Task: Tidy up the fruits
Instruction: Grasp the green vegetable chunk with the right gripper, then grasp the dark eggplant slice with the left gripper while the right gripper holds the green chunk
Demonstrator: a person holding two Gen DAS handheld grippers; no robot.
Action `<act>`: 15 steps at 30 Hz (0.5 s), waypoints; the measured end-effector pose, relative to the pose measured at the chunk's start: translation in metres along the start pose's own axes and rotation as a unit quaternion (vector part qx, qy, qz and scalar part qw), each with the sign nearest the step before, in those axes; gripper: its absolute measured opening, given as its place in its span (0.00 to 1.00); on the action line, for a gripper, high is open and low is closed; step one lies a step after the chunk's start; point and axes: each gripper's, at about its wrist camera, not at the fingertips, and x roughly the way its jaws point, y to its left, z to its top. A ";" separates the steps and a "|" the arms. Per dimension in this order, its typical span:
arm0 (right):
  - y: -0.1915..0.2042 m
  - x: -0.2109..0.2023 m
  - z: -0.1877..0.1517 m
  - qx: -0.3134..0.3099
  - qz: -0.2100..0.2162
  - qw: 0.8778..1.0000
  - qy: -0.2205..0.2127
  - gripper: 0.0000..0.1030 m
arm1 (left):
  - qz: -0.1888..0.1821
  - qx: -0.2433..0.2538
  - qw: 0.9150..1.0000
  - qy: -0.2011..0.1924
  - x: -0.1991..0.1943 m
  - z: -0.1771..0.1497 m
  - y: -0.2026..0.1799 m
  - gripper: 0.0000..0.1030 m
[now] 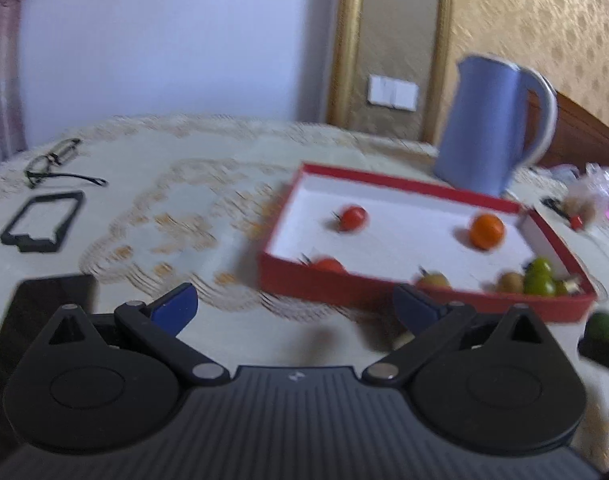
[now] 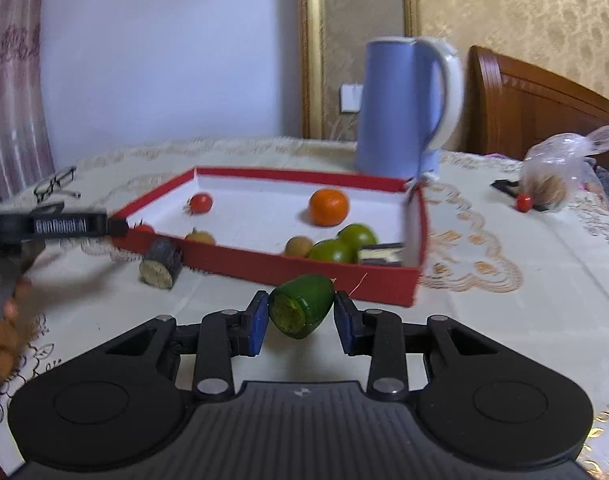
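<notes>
Task partly done; several fruits already lie in the red box (image 2: 264, 268), and at least two pieces remain outside it on the tablecloth (image 2: 484, 312).

Right claw (image 2: 301, 322): closed narrow on a green fruit piece (image 2: 302, 306), both blue pads pressed against its sides; the piece is held just in front of the box's near wall, cut face toward the camera; it appears slightly off the cloth, though that is not certain. Left claw (image 1: 296, 308): jaws wide apart, nothing between them; it hovers over the cloth near the box's near-left corner.

Contents of the red box, white-lined and open-topped: one orange (image 2: 328, 207) toward the back; one small red tomato (image 2: 200, 203) at the back left; a second red fruit (image 1: 328, 266) against the near wall; two brownish round fruits (image 2: 299, 247) near the front; two green round fruits (image 2: 356, 238) touching each other at the front right; a dark and pale block (image 2: 380, 255) in the front right corner, nature unclear.

Outstanding: a dark stub with a pale cut end (image 2: 160, 268) lies on the cloth just outside the box's near-left wall; a small red fruit (image 2: 523, 202) sits well apart to the right, beside a plastic bag (image 2: 560, 172); judged still to be boxed.

Other items: blue kettle (image 2: 400, 108) behind the box; spectacles (image 1: 54, 162) at far left.
</notes>
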 end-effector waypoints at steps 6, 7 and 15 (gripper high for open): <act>-0.004 -0.013 0.000 -0.002 0.001 1.000 -0.018 0.33 | -0.002 0.037 0.999 0.000 -0.008 -0.006 -0.028 1.00; -0.004 -0.013 -0.001 -0.002 0.004 1.000 -0.018 0.33 | -0.007 0.039 0.999 0.002 -0.008 -0.005 -0.031 1.00; -0.001 -0.015 -0.006 -0.009 0.010 1.000 -0.017 0.33 | -0.009 0.042 0.998 0.041 0.013 -0.003 -0.051 0.85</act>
